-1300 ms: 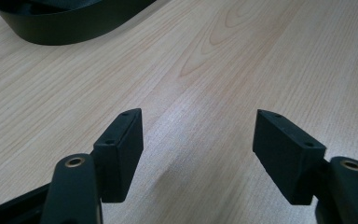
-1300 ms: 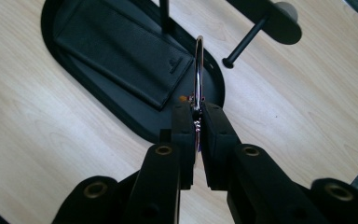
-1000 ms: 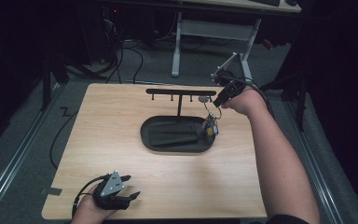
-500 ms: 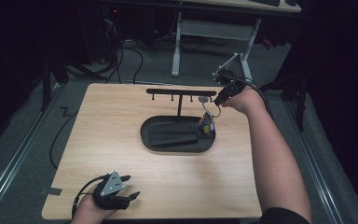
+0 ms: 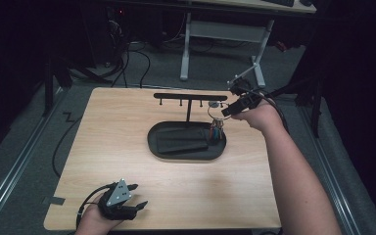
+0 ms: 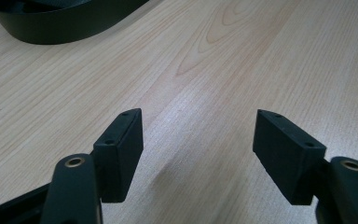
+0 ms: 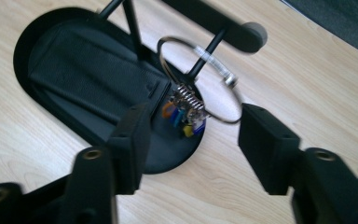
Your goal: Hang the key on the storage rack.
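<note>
In the high view, the right gripper [image 5: 229, 110] is hovering at about two o'clock on the wooden table [image 5: 127, 122], just beside the right end of the black hook rack [image 5: 190, 97]. A key ring [image 5: 216, 111] is hanging from the rack's rightmost hook, its coloured tags [image 5: 216, 132] dangling over the right end of the black oval tray [image 5: 186, 143]. A dark wallet [image 5: 182, 144] is lying in the tray. The left gripper [image 5: 136, 196] is resting at seven o'clock on the table, near the front edge, well apart from the tray.

In the left gripper view, the left gripper [image 6: 198, 140] is holding its jaws wide apart over bare table, with nothing between them; the tray [image 6: 60, 18] is sitting at eleven o'clock.

In the right gripper view, the right gripper [image 7: 193, 140] has just been opening its jaws, and they are standing well apart. The key ring [image 7: 200, 79] is hanging at twelve o'clock beyond the pads, on its hook, free of both pads, with its tags [image 7: 184, 119] between the tips.
</note>
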Available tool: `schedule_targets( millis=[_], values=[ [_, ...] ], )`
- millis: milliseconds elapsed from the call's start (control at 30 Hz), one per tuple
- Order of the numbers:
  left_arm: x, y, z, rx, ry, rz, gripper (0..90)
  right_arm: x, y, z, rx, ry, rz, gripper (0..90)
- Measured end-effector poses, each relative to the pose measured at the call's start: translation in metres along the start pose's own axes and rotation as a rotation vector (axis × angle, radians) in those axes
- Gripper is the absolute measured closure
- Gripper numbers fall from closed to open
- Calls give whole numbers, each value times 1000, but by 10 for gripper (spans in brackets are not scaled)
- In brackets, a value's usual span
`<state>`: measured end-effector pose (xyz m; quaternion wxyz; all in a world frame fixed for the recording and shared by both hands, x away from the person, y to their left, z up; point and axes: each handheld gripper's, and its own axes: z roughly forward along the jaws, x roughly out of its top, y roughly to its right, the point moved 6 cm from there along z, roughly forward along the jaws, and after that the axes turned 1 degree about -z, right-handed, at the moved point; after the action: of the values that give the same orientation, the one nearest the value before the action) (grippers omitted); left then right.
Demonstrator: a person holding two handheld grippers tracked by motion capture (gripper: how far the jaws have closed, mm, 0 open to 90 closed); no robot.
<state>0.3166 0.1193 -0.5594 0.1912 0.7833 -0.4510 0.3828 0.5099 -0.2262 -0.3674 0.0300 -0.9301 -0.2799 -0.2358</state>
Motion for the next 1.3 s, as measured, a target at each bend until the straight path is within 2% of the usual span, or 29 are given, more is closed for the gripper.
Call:
schedule_targets(
  millis=[133,200,267,333,400,533,567,667,833,1067,1167,1300],
  values=[
    [1,0,2,6,4,3,339,-15,-8,1,0,37,4,347],
    [1,0,2,7,3,3,338,-26,-14,3,28,41,-1,340],
    [2,0,2,13,13,1,338,-38,-16,6,16,35,-18,316],
    [2,0,2,10,7,1,338,-50,-17,9,6,50,7,311],
    [1,0,3,12,1,-1,338,-62,-20,11,2,76,4,311],
    [1,-1,4,15,2,-6,337,-84,-27,15,4,147,43,292],
    [1,-1,4,14,2,-7,337,-90,-29,16,-5,184,44,273],
    [0,-2,4,12,-2,-8,337,-104,-35,19,-15,244,65,242],
    [0,-2,5,13,-4,-12,337,-139,-50,36,-53,311,67,231],
    [-2,-2,4,18,-8,-19,337,-191,-73,67,-9,381,106,223],
    [-3,-2,4,18,-11,-21,337,-212,-82,77,-16,404,110,223],
    [-4,-3,5,14,-11,-33,337,-230,-91,81,-26,435,99,221]
  ],
)
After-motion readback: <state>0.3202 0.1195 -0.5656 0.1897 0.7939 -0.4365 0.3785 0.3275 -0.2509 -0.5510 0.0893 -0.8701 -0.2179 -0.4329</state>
